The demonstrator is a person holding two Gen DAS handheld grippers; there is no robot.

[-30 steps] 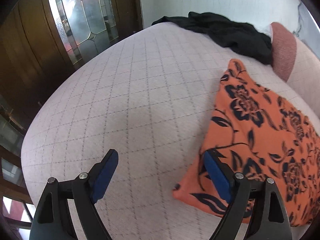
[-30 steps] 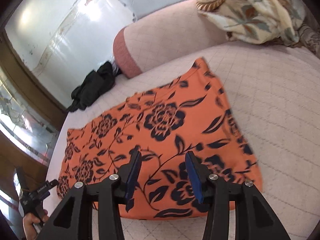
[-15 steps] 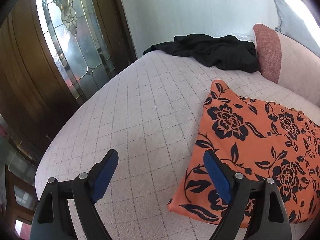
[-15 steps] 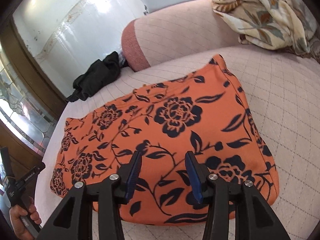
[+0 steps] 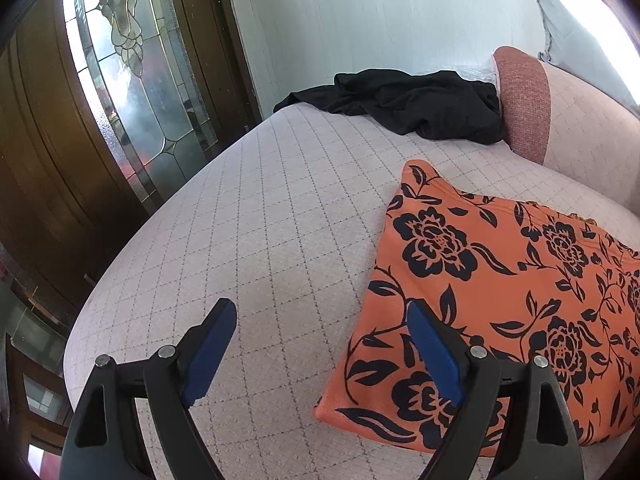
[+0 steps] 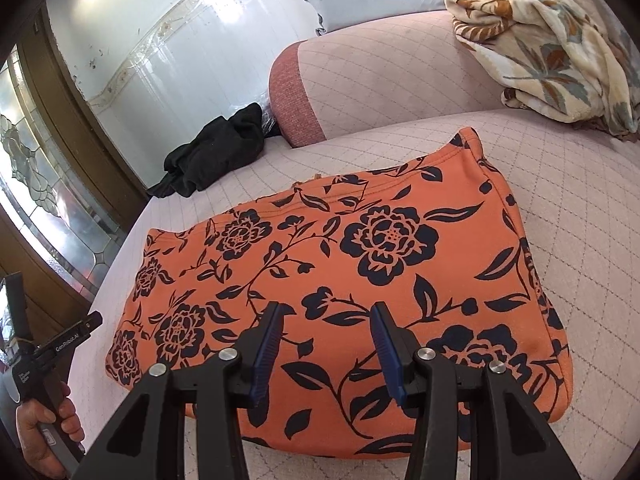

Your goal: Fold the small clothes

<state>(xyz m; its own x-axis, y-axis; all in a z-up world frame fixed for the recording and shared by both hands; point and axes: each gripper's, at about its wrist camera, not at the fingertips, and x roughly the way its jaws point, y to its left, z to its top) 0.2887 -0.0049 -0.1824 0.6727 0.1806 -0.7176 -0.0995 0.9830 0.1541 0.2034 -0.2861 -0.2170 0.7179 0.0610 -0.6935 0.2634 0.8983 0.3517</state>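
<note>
Tools, left (image 5: 320, 344) and right (image 6: 326, 344), both agape and empty, have risen off the orange garment (image 6: 360, 264).

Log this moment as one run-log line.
stage: orange floral garment folded flat on sofa seat | left gripper: open, empty | right gripper: open, above garment | black garment: untouched

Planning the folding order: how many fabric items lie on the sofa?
3: orange floral garment folded mid-seat, black garment crumpled at the far end, patterned blanket on the backrest. More may be out of frame.
</note>
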